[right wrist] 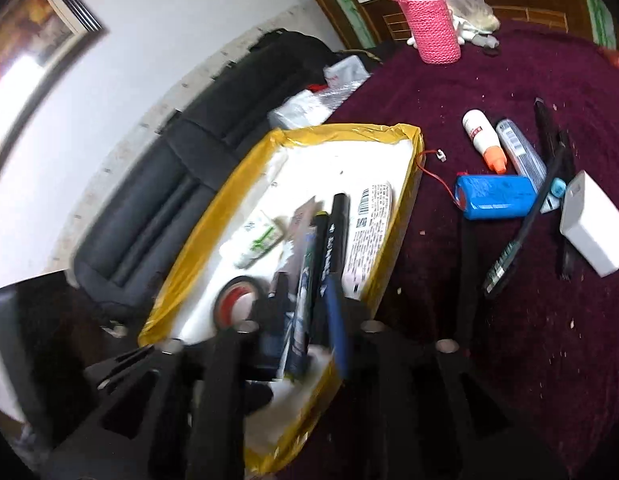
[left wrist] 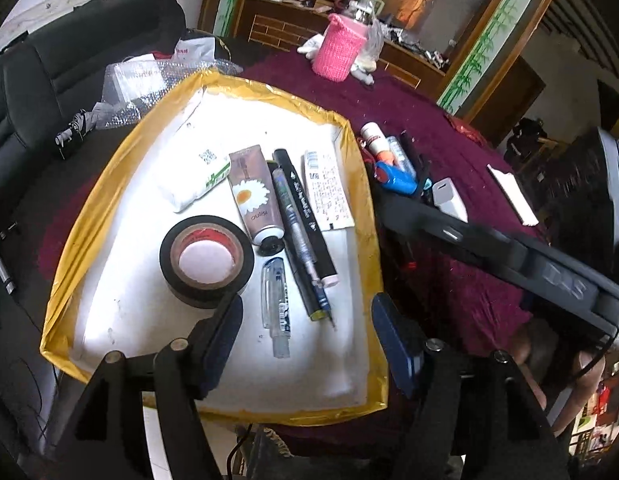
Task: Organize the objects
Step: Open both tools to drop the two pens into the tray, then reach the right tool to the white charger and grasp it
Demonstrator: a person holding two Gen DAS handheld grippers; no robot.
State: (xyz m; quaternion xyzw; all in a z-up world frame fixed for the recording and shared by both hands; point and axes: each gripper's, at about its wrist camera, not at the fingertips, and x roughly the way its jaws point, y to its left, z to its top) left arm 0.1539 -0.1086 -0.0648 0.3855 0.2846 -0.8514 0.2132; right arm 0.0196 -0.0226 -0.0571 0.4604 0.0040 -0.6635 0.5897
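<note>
A yellow-rimmed tray with a white floor holds a black tape roll, a daisy-print tube, a dark marker, a silver pen, a clear pen, a white packet and a printed sachet. My left gripper hangs open over the tray's near end; the clear pen and the pen tips lie untouched between its fingers. My right gripper, blurred, stands open over the tray; the pens lie below its gap.
On the maroon cloth right of the tray lie a white bottle with an orange cap, a blue battery pack, a white box, a black comb and dark pens. A pink knitted holder stands far back. A black sofa lies left.
</note>
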